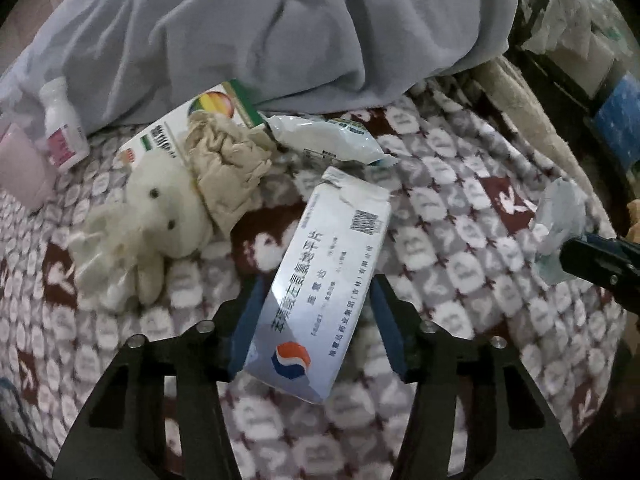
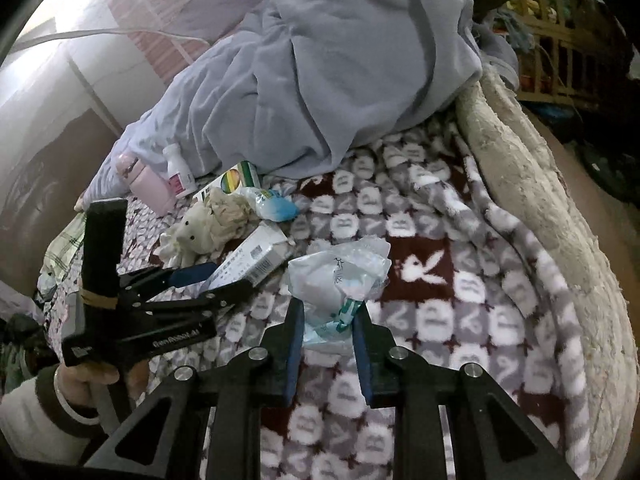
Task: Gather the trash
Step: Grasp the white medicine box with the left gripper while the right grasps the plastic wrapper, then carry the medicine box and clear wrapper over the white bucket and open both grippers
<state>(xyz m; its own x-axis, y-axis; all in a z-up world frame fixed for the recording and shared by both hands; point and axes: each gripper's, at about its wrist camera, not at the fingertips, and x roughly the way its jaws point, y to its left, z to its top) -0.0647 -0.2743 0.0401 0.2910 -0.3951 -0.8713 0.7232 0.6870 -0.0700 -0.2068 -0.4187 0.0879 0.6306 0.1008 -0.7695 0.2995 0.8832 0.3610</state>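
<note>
My left gripper is shut on a white medicine box with blue print, held over the patterned blanket. The box also shows in the right wrist view, between the left gripper's fingers. My right gripper is shut on a crumpled clear plastic wrapper; it shows at the right edge of the left wrist view. More trash lies ahead: a crumpled beige paper, a white plastic pouch and a colourful box.
A white plush toy, a small white bottle and a pink object lie on the bed. A grey-blue quilt is piled behind. The bed's fleecy edge runs along the right.
</note>
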